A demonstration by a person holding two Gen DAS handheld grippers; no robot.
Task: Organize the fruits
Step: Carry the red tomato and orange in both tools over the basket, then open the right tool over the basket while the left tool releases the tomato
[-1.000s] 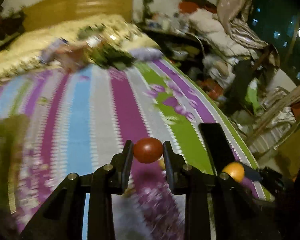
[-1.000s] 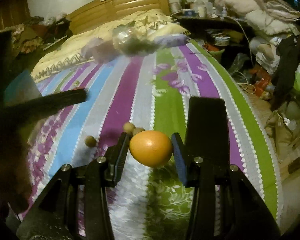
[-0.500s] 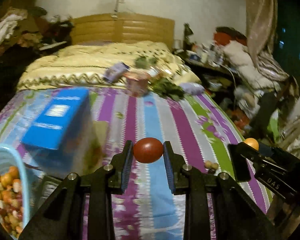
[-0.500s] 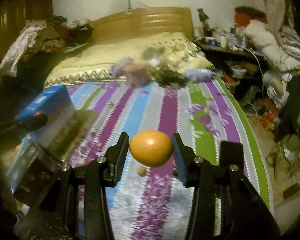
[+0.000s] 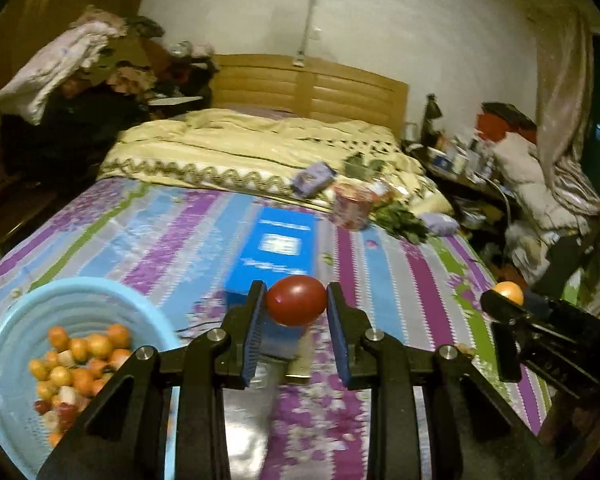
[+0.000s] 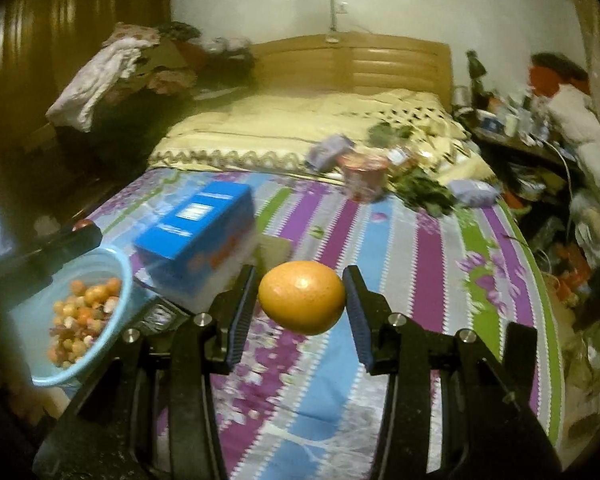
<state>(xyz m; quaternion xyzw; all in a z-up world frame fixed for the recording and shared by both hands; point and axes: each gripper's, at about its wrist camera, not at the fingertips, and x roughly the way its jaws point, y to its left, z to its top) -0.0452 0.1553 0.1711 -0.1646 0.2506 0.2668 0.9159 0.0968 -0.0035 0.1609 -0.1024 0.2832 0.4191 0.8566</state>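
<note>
While left gripper (image 5: 296, 312) clamps red fruit (image 5: 296, 306), right gripper (image 6: 301, 303) clamps orange (image 6: 301, 303).

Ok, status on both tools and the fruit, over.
Left tool shut on red fruit. Right tool shut on orange fruit. Blue bowl of fruit low left; blue box beside it.

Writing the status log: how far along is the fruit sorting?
Done: the light blue bowl already holds a pile of small orange and red fruits. In hand: the left gripper is clamped on a red fruit, the right gripper on an orange fruit, both above the striped bedspread. Left: neither carried fruit is set down yet.
</note>
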